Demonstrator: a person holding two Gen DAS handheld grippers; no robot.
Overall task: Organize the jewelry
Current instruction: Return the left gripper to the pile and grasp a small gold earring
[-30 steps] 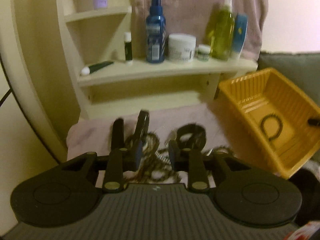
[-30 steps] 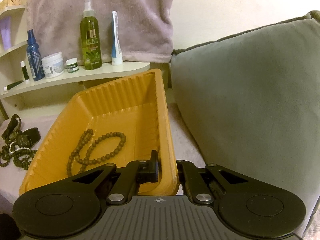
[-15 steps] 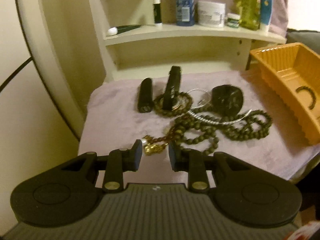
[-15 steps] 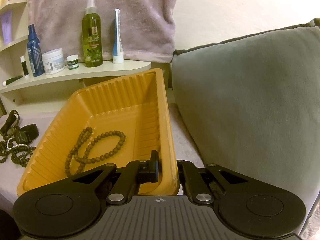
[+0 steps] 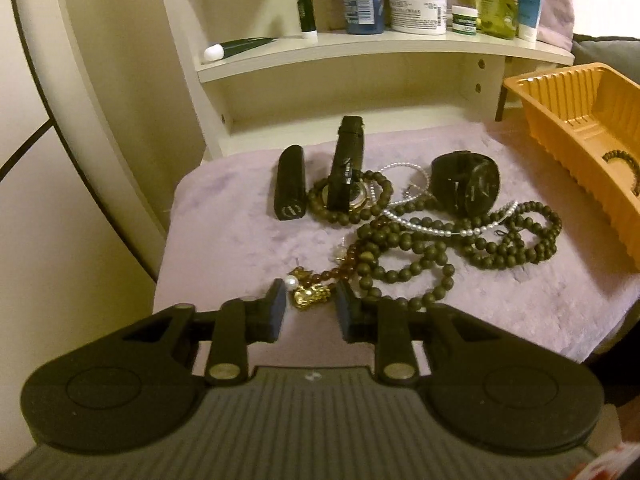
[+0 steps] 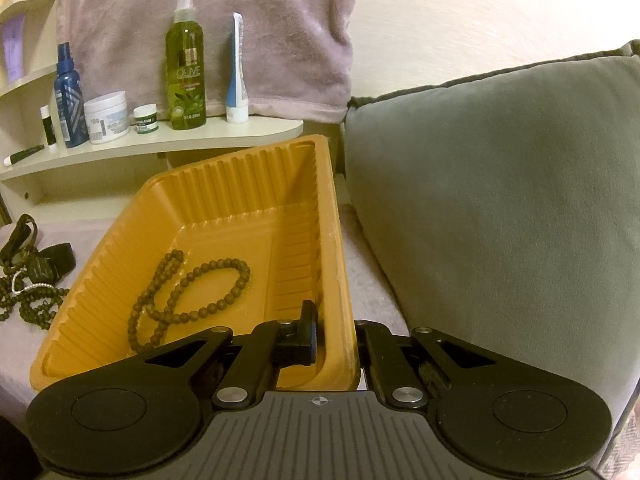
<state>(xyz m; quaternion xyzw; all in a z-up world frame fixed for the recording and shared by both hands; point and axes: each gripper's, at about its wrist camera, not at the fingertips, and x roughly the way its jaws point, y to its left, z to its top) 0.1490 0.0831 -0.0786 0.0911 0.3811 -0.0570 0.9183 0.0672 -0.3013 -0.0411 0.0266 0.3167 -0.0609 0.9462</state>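
A pile of jewelry lies on a lilac cloth [image 5: 224, 240]: dark bead strands [image 5: 408, 256], a pearl strand [image 5: 432, 228], two black watches [image 5: 468, 188] and a gold charm [image 5: 310, 294] with a pearl. My left gripper [image 5: 310, 308] is open, its fingers on either side of the gold charm. My right gripper [image 6: 334, 336] is shut on the near wall of the orange tray [image 6: 240, 208], holding it tilted. A brown bead strand [image 6: 188, 292] lies inside the tray. The tray also shows in the left wrist view [image 5: 568, 120].
A cream shelf [image 5: 360, 52] behind the cloth holds bottles, a white jar [image 5: 418, 8] and tubes. A grey cushion [image 6: 500, 200] stands right of the tray. A lilac towel [image 6: 256, 28] hangs on the wall.
My left gripper has pulled back from the tray side and come down low at the near edge of the pile, around the gold charm. The right gripper and tray have barely moved.
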